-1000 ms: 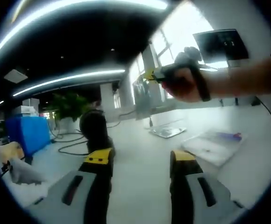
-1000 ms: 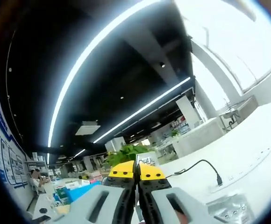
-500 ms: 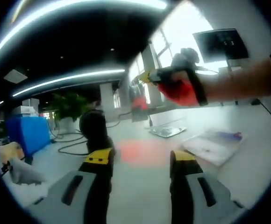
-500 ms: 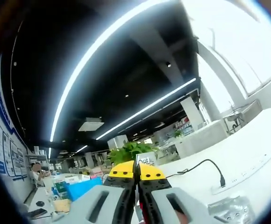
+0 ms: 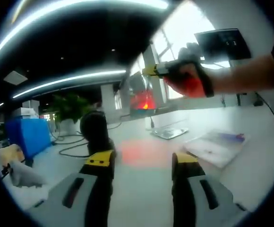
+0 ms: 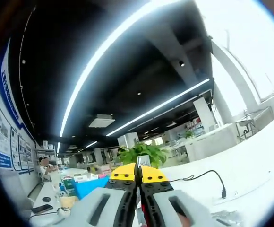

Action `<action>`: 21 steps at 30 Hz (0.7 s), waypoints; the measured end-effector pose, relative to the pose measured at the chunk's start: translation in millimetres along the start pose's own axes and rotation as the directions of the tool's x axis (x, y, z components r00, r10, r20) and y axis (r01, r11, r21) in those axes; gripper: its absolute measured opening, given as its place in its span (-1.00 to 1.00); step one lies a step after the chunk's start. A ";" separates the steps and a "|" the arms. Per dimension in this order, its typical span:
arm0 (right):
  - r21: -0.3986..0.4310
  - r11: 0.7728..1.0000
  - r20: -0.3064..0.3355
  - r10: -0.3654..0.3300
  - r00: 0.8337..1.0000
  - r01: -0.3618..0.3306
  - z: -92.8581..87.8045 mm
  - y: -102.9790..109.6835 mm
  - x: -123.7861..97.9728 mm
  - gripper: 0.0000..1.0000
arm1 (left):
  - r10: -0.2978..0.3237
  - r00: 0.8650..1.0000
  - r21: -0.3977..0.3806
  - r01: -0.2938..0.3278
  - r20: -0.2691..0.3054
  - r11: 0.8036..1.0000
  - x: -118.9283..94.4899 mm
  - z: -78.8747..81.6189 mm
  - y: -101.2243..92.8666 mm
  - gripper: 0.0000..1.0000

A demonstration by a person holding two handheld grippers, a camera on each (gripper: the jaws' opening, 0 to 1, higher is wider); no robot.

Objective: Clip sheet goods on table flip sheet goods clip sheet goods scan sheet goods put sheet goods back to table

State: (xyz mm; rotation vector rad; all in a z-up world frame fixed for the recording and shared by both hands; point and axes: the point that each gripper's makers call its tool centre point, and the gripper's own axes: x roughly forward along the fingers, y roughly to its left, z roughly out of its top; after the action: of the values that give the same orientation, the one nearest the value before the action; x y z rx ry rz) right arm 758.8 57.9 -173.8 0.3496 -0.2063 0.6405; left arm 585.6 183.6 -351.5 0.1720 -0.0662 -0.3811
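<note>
Left tool (image 5: 144, 163) spread above table (image 5: 141, 189), right tool (image 6: 137, 173) pinching sheet goods (image 5: 139, 92) aloft.

My left tongs (image 5: 143, 163) have two pale grey arms, each with a dark slot along its top, a black inner face and a yellow cap at the tip. My right tongs (image 6: 137, 173) are built the same way, grey with dark slots and yellow tips. In the left gripper view my right hand (image 5: 186, 78) wears a black strap across it, with a dark sleeve edge behind.
</note>
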 end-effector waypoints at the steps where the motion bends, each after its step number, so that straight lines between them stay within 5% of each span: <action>1: -0.004 1.000 -0.001 0.004 1.000 -0.004 2.1 0.1 -1.0 -1.00 | 0.000 1.000 0.002 0.000 0.000 1.000 0.1 0.1 -0.1 -0.18; 21: -0.114 0.980 -0.035 0.162 0.986 -0.165 36.1 2.1 -27.1 -1.00 | -0.015 0.999 -0.002 0.015 0.030 1.000 -1.1 7.2 -3.6 -0.15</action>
State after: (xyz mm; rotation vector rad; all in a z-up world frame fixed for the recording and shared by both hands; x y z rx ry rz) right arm 733.3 31.0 -148.0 0.2135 -0.2488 0.7912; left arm 582.6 179.7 -345.1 0.1652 -0.0939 -0.3986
